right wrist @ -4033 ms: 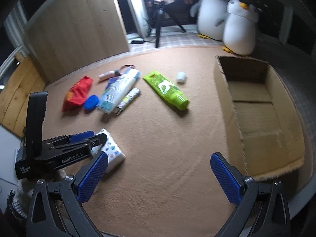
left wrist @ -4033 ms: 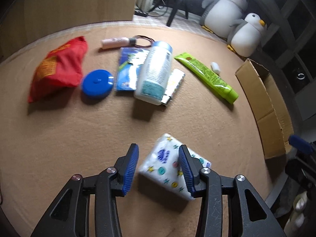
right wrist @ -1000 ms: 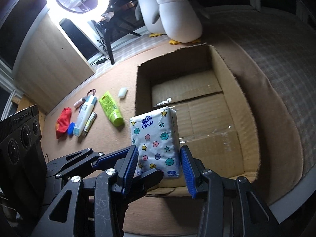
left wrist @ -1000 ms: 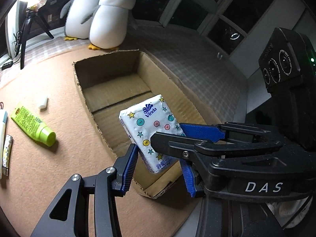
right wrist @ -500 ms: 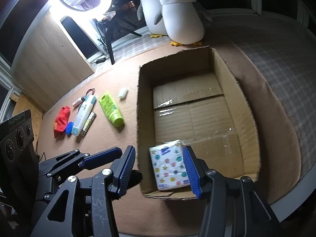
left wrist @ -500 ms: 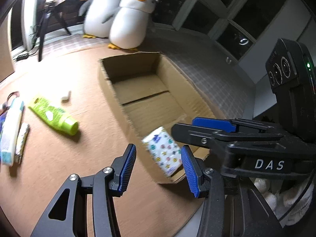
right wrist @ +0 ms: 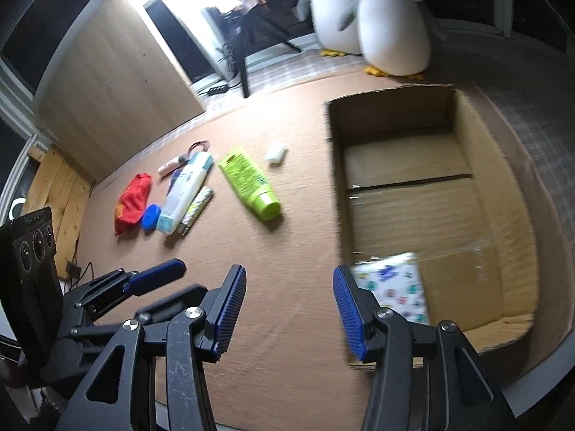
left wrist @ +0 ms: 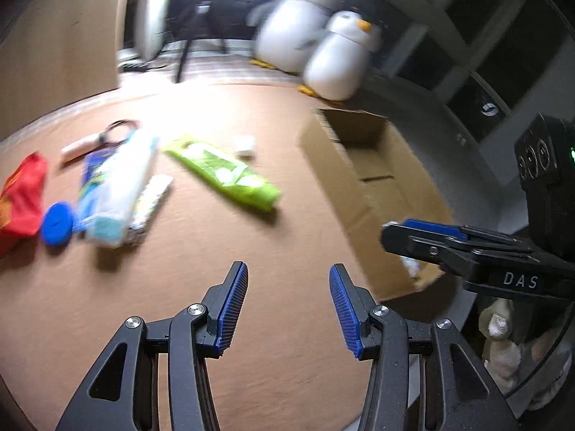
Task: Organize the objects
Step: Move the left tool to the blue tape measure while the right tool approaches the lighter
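While the tissue pack (right wrist: 393,289) lies in the box (right wrist: 503,194) (near corner), both claws, left (left wrist: 288,303) and right (right wrist: 289,303), gape empty over the mat (right wrist: 287,251).

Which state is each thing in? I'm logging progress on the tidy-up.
Tissue pack: lying in the cardboard box.
Cardboard box: open-topped.
Green tube: lying on the mat, capped.
White bottle: lying on its side.
Left gripper: open, empty.
Right gripper: open, empty.

Black gripper (left wrist: 288,305) frames, blue ribbed pads (right wrist: 230,309), silver screws.
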Motion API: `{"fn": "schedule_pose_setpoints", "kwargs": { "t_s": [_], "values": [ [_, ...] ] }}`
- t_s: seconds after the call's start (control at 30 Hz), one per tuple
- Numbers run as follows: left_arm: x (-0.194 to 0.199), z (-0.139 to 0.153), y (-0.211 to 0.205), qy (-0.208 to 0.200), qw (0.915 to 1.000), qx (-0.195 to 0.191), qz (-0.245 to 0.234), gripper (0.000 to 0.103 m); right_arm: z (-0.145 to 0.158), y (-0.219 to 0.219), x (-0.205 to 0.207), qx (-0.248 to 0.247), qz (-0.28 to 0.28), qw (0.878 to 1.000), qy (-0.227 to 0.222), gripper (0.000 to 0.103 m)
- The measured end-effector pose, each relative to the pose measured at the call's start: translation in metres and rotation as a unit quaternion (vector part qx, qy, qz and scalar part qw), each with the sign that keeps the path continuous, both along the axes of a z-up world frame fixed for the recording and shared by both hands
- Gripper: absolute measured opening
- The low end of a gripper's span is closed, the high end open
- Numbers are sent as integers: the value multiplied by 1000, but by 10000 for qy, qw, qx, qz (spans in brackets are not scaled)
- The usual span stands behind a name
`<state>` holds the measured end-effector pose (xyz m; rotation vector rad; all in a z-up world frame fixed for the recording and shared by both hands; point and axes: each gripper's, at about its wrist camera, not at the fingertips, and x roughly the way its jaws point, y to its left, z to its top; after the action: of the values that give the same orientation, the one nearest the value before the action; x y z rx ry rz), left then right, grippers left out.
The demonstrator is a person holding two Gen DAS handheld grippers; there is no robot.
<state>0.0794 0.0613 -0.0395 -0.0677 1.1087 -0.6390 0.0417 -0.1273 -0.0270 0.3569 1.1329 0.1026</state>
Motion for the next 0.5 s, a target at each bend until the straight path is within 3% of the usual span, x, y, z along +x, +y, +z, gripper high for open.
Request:
{"fn": "schedule_pose_setpoints", "kwargs": {
  "t_s": [0.23,0.4,0.5],
  "values": [
    [24,-7,76,103,9981,91,601,54,-9,41,25,-45,235,9997,39,47],
    [49,-8,120,-2,9950,312,951,71,-21,65,49,-135,344,9992,119,47],
    [70,-12,143,40,9920,408,1196,74,-30,78,68,-200,426,9987,209,47]
  ]
}}
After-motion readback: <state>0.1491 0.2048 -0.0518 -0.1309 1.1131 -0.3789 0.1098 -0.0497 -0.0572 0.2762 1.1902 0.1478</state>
